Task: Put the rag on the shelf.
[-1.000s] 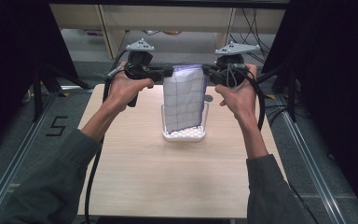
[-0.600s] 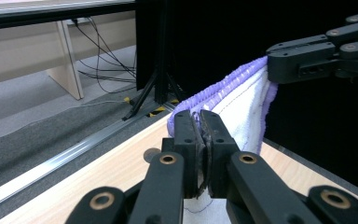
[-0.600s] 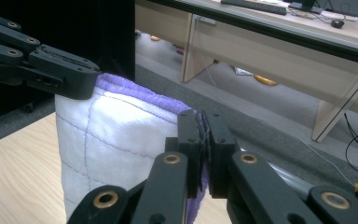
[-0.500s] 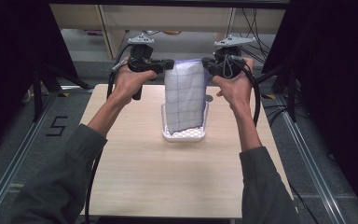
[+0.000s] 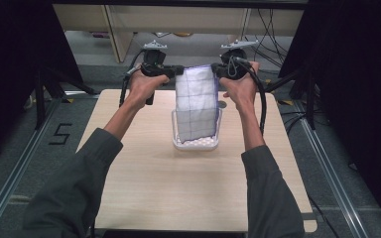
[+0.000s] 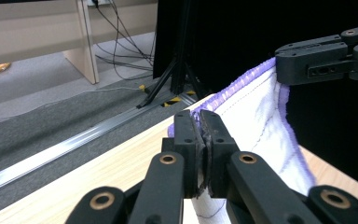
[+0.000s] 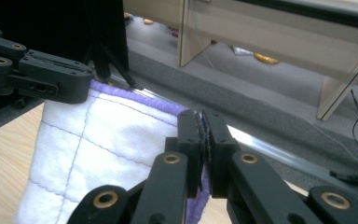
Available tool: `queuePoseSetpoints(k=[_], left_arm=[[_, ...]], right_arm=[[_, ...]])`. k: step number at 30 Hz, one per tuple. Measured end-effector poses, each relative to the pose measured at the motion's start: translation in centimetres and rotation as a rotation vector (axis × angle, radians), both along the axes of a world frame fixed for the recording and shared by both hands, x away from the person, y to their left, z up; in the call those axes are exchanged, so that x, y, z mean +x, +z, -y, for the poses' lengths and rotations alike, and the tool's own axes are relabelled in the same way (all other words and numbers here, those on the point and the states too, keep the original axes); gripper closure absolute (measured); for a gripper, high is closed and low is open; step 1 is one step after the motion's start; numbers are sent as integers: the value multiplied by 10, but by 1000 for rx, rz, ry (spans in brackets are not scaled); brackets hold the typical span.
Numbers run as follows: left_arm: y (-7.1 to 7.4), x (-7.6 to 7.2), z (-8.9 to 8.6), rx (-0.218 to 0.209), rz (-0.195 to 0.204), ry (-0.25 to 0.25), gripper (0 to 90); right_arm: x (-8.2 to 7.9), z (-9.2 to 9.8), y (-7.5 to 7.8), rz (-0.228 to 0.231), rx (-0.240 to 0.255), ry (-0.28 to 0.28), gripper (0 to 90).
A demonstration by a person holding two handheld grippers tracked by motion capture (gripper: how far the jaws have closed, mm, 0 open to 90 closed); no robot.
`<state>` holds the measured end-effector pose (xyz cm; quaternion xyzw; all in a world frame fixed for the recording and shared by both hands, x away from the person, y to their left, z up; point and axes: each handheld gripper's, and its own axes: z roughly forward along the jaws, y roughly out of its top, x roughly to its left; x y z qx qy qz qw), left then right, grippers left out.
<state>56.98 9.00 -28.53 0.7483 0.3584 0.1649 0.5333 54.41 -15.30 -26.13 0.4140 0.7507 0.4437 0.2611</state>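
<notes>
A white quilted cloth [image 5: 195, 101] with purple stitching and a purple hem hangs stretched between my two grippers, above the far part of the table. My left gripper [image 5: 174, 71] is shut on its top left corner, and my right gripper [image 5: 218, 71] is shut on its top right corner. The cloth's lower end hangs into a white perforated basket [image 5: 196, 144] on the table. In the left gripper view the jaws pinch the purple hem of the cloth [image 6: 261, 112], with the other gripper's jaws at the upper right. In the right gripper view the cloth [image 7: 98, 154] spreads to the left of the pinched corner.
The light wooden table [image 5: 178, 188] has bare room in front of the basket. A small dark round thing [image 5: 222, 104] lies on the table right of the basket. Black stands, cables and wooden furniture stand beyond the far edge.
Both hands have moved away toward the far edge of the table with the cloth stretched between them. The cloth now hangs a little lower into the basket.
</notes>
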Motion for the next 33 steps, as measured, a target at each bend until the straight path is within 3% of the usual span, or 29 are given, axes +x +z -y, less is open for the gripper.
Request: queuePoseSetpoints(k=[6,13,19,21,23,26,27,28,32,33], left_arm=[[-19,15,4,9,-34,-3,857],[-45,25,5,7,-85,7,856],[-68,27,8,26,-127,-9,854],[-72,27,9,26,-138,-17,851],[-76,26,11,24,-148,-20,850],[-81,26,12,36,-173,-15,837],[-82,26,12,38,-185,-17,820],[-84,26,11,42,-192,-16,783],[-84,25,6,39,-193,4,699],[-83,25,6,22,-192,8,695]], right_arm=[[17,3,-18,-18,-18,-15,872],[34,3,-51,-104,-8,-46,869],[40,5,-74,-202,-10,-36,866],[42,7,-80,-223,-35,-37,862],[43,9,-86,-247,-47,-32,850],[44,12,-90,-248,-51,-29,818],[44,12,-92,-275,-43,-29,797],[44,13,-92,-268,-57,-38,779],[43,18,-91,-266,-34,-69,724],[42,19,-90,-269,-34,-70,721]])
